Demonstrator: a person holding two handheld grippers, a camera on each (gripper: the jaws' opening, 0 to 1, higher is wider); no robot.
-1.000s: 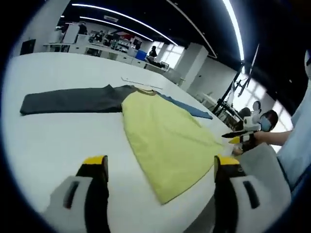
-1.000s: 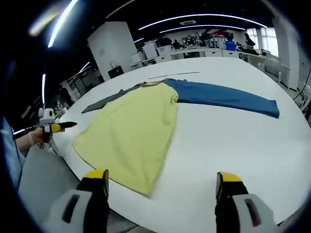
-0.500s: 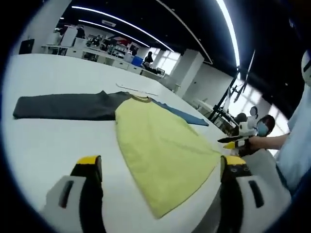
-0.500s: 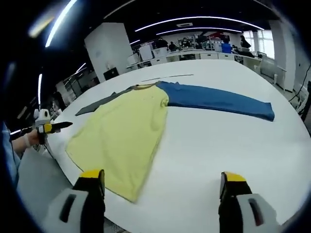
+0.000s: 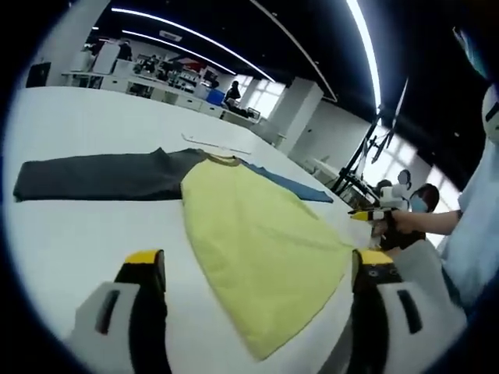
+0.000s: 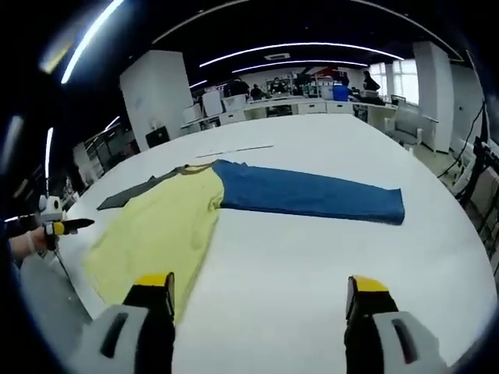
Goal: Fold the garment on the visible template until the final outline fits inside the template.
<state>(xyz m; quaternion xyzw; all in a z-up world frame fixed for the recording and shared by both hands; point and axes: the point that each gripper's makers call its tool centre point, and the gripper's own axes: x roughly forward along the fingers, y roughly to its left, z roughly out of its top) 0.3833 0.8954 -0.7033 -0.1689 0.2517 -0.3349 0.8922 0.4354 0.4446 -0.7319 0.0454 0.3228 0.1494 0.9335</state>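
- Two risks stand out, in my judgement: the long sleeves may drag or bunch when lifted, leaving a crooked fold, and the yellow hem lies close to the worktop (image 5: 70, 226) edge, so a careless pull could slide the cloth off it.
- Both grippers are empty, fingers spread wide: the left gripper (image 5: 257, 269) hangs above the worktop at the bottom of the left gripper view, the right gripper (image 6: 259, 292) likewise in the right gripper view.
- One long-sleeved shirt (image 5: 249, 226) lies flat mid-frame on the white worktop, unfolded: yellow body, dark grey sleeve (image 5: 93, 173) stretched to the left, blue sleeve (image 6: 312, 195) stretched to the right.
- No clear template outline can be made out; a thin line (image 6: 234, 149) lies just beyond the collar.
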